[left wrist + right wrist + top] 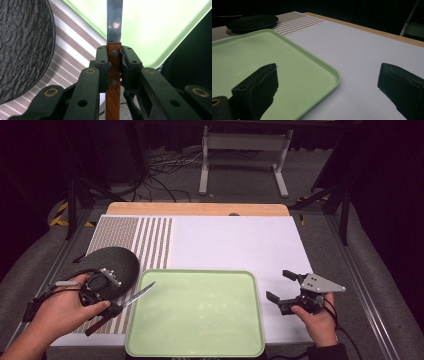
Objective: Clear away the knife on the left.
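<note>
Black jaws of the left gripper (115, 67) were clamped on the reddish-brown wooden handle of a table knife (114, 75), seen up close in the left gripper view, the pads pressing the riveted handle from both sides just below where the steel blade began. That hold, near the blade's root and not at the butt, probably kept the knife from swinging. In the high view the knife (122, 302) lay at a slant in the left gripper (112, 309), its blade tip reaching over the near left rim of the pale green rectangular plastic tray (240, 347) while the handle trailed back over the brown-and-white striped woven placemat (150, 240). The tray held nothing, and the blade's aim suggested it was where the knife was bound. Whether the blade touched the rim could not be told.

Behind the person's left hand (62, 312), a dark grey round textured plate (117, 265) sat on the placemat, just beside the tray's far left corner.

At the other side, the right gripper (280, 287) was held in the person's right hand (320, 320) over the white tabletop sheet (235, 245), near the tray's right edge. Its jaws stood wide apart with nothing between them, as the right gripper view confirmed, apparently kept clear and ready.
</note>
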The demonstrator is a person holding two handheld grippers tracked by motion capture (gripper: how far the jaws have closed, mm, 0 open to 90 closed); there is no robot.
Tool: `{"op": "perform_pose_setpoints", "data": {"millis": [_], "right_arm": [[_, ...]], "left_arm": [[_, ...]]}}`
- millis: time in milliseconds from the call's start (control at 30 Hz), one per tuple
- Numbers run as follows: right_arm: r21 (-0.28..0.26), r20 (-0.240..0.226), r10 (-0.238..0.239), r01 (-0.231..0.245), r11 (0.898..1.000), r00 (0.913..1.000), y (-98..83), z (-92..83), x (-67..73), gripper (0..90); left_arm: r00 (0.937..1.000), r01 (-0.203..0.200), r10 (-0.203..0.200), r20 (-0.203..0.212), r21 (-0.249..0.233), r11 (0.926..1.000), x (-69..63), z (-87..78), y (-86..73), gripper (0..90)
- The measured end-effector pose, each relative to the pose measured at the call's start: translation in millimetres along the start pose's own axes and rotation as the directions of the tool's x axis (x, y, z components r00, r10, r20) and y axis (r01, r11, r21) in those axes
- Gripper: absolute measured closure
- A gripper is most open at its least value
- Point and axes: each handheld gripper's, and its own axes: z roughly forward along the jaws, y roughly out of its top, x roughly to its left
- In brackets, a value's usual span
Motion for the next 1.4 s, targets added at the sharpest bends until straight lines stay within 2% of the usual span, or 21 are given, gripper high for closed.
{"op": "perform_pose_setpoints", "data": {"millis": [167, 300, 333, 500, 833, 1000, 1400], "right_arm": [[0.001, 0.001, -0.001, 0.001, 1.000, 1.0000, -0.1, -0.1, 0.0, 3.8], [0.001, 0.002, 0.000, 0.000, 1.000, 1.0000, -0.2, -0.2, -0.4, 3.8], [0.001, 0.002, 0.000, 0.000, 1.000, 1.0000, -0.3, -0.2, -0.4, 3.8], [0.004, 0.001, -0.001, 0.001, 1.000, 1.0000, -0.7, -0.2, -0.3, 3.8], [0.006, 0.004, -0.001, 0.001, 1.000, 1.0000, -1.0, -0.4, -0.8, 3.8], [0.005, 0.005, 0.000, 0.000, 1.000, 1.0000, -1.2, -1.0, -1.5, 3.8], [0.009, 0.006, 0.003, -0.003, 1.000, 1.0000, -1.6, -1.4, -1.6, 3.8]], "left_arm": [[0.9996, 0.026, -0.025, 0.010, -0.025, 0.9994, -5.1, 3.2, 5.4, 77.9], [0.9995, 0.020, -0.019, 0.024, -0.032, 0.9993, -9.6, 7.2, 9.0, 77.9], [0.9991, 0.033, -0.032, 0.028, -0.039, 0.9987, -11.3, 8.5, 9.8, 77.9], [0.9982, 0.045, -0.042, 0.041, -0.059, 0.9973, -15.9, 13.1, 13.9, 77.9], [0.9967, 0.045, -0.040, 0.071, -0.069, 0.9966, -23.8, 27.3, 23.9, 77.9], [0.9963, 0.030, -0.024, 0.082, -0.072, 0.9969, -27.3, 35.2, 28.2, 77.9], [0.9923, 0.049, -0.040, 0.117, -0.069, 0.9965, -30.9, 53.3, 32.5, 77.8]]}}
